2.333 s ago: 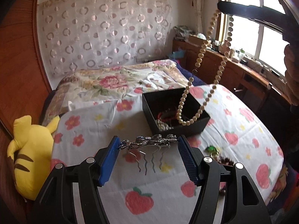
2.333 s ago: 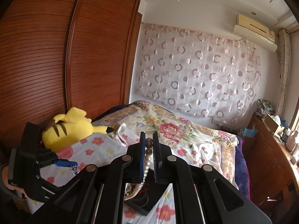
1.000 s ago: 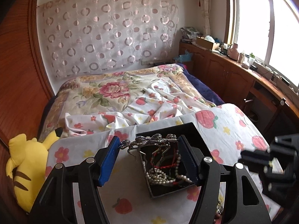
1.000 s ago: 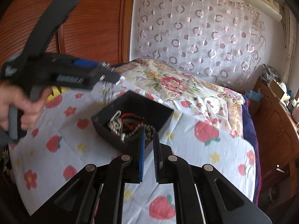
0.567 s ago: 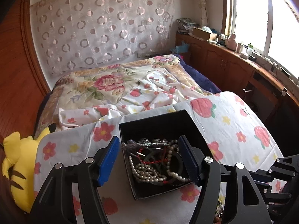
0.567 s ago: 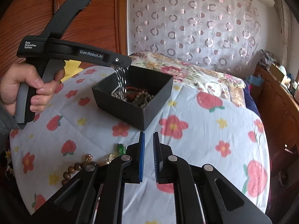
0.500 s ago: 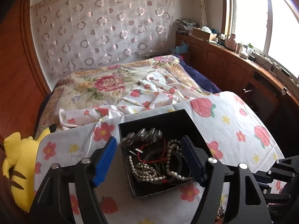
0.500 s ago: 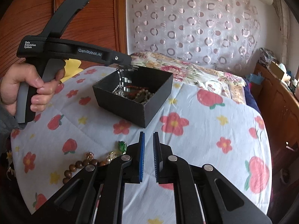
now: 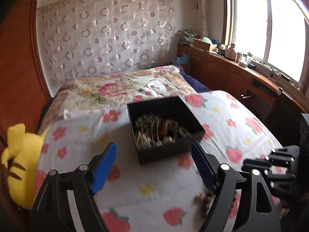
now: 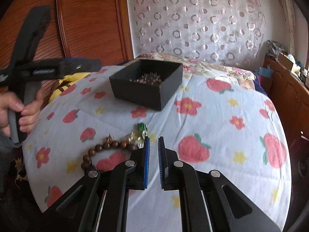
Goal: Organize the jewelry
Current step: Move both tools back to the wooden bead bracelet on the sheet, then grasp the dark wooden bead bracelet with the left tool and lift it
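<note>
Left tool (image 9: pixel 154 164) spread wide and empty, black jewelry box (image 9: pixel 164 124) just beyond, right tool (image 10: pixel 153 154) nearly closed, wooden beads (image 10: pixel 104 148) beside it

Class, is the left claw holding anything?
No, the left claw is wide open with only the cloth between its pads.

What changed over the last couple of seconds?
The left gripper let the silver hair comb drop into the black box and pulled back, open and empty. The right gripper released the pearl necklace into the box and swung toward the wooden beads, nearly shut. Box and beads stayed put.
</note>
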Demonstrator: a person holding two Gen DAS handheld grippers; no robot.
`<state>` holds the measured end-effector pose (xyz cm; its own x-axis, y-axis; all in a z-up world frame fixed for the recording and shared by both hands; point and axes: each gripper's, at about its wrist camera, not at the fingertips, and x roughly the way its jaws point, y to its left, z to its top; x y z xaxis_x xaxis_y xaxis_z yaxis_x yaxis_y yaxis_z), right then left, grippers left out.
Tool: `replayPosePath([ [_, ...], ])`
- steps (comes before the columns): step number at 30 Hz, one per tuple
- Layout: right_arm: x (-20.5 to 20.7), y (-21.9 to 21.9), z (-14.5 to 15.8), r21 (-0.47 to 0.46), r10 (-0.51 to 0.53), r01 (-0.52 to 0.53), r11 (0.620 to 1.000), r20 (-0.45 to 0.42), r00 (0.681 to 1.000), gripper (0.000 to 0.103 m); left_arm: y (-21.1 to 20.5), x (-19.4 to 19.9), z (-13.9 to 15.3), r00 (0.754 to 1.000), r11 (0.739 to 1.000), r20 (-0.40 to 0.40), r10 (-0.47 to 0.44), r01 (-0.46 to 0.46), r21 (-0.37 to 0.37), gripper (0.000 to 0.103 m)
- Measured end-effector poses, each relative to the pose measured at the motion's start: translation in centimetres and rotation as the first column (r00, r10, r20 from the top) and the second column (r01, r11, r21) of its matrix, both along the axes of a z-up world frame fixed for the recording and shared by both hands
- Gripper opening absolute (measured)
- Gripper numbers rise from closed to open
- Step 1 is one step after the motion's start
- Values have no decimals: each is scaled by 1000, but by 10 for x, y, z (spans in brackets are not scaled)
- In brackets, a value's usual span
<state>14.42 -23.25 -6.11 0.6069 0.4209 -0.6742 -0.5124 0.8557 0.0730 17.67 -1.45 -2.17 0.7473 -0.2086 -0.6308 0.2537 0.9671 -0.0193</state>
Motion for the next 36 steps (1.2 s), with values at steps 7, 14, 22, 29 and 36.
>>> replayPosePath([
  [7,-2,-2,-9,-8,-16,16,1000,-22,1000,22,6,-31,-32,998,999,-66,-14,11,-42,76],
  [14,-13,1,-15,-55,-32,31,998,-9,999,23,-4,-49,-56,989,995,-129,-68,59,-78,67],
  [22,-26,-2,-18,-59,-46,46,997,9,999,23,-35,-55,-73,964,984,-205,-171,156,-90,41],
  [29,-24,-4,-20,-29,-49,50,998,8,999,23,-49,-52,-82,960,985,-225,-168,157,-69,32],
  [36,-22,-7,-21,-10,-49,49,999,-4,999,23,-60,-68,-83,957,976,-192,-216,210,-50,12],
])
